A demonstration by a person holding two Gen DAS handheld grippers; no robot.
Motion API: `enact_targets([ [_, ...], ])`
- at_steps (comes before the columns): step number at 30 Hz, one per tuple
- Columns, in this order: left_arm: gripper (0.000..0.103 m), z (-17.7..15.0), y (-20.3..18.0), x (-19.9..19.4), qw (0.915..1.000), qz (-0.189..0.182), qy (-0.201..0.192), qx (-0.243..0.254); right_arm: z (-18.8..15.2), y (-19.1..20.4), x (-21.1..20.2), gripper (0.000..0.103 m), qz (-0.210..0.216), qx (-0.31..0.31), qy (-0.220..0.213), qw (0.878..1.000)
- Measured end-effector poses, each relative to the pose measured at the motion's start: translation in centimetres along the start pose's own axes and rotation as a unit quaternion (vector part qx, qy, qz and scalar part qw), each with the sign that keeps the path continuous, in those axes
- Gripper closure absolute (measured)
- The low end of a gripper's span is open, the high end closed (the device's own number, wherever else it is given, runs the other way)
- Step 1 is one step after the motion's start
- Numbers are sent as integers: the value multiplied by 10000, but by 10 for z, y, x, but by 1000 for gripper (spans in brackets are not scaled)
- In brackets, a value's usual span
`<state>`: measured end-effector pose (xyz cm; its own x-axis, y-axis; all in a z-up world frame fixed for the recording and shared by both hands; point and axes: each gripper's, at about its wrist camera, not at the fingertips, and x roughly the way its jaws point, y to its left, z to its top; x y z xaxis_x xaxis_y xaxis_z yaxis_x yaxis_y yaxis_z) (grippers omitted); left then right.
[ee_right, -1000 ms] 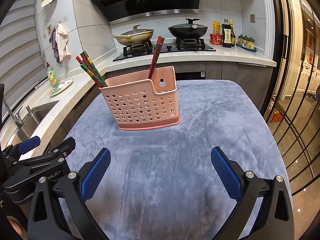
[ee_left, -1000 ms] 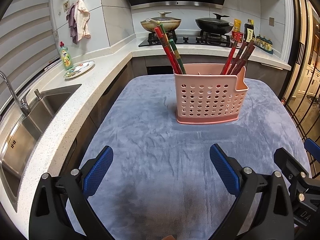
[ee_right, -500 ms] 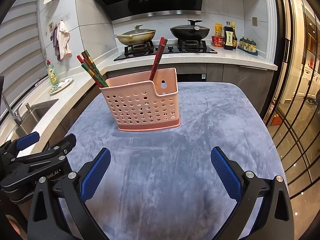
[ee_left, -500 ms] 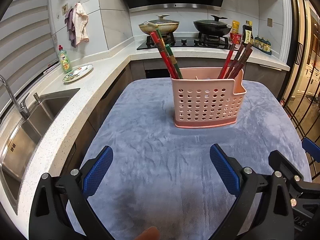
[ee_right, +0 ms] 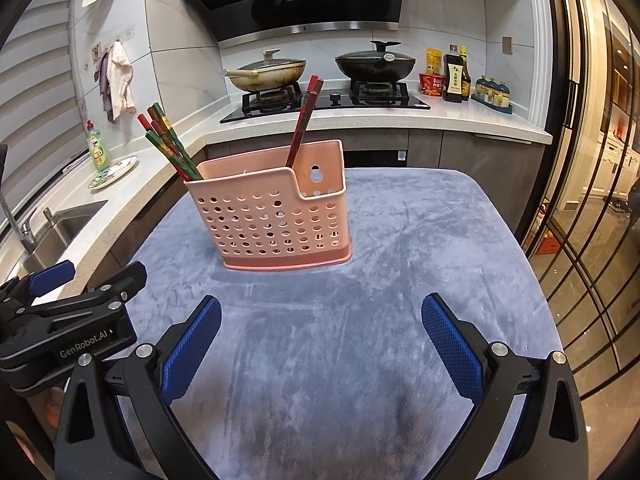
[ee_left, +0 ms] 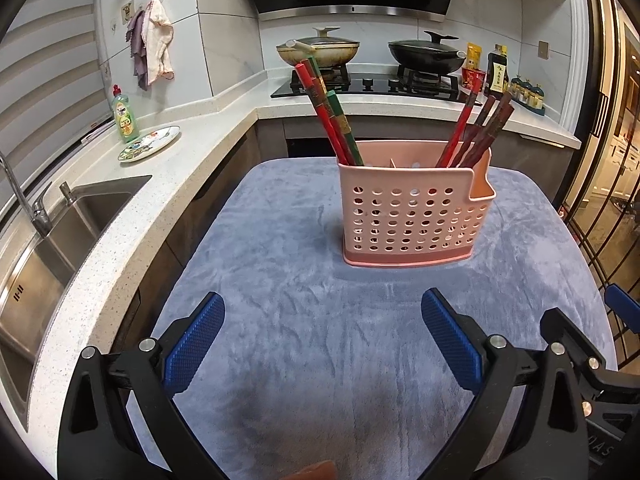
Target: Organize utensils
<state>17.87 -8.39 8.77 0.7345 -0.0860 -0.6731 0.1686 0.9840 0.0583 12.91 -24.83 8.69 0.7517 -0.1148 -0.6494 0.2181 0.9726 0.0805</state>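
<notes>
A pink perforated utensil basket (ee_left: 414,216) stands upright on the grey-blue cloth (ee_left: 320,320); it also shows in the right wrist view (ee_right: 276,224). Red and green chopsticks (ee_left: 332,116) lean out of its left end, dark red ones (ee_left: 478,130) out of its right end. In the right wrist view the red-green ones (ee_right: 168,144) and the dark red ones (ee_right: 304,120) show too. My left gripper (ee_left: 322,340) is open and empty, short of the basket. My right gripper (ee_right: 320,344) is open and empty, beside the left gripper (ee_right: 72,312).
A white counter (ee_left: 132,200) with a steel sink (ee_left: 44,240), a soap bottle (ee_left: 126,114) and a plate (ee_left: 149,143) runs along the left. A hob with two lidded pans (ee_left: 424,56) is behind. Glass doors (ee_right: 592,200) stand at the right.
Both grippers have drawn back a little and risen, so the basket sits slightly lower and farther in view. Both stay open and empty.
</notes>
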Motion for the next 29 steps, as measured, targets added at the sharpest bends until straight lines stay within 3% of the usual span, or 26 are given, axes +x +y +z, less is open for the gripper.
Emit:
enact_targets([
  [29, 9, 3, 9, 14, 9999, 81, 47, -65, 3, -10, 14, 6, -86, 93, 75, 9999],
])
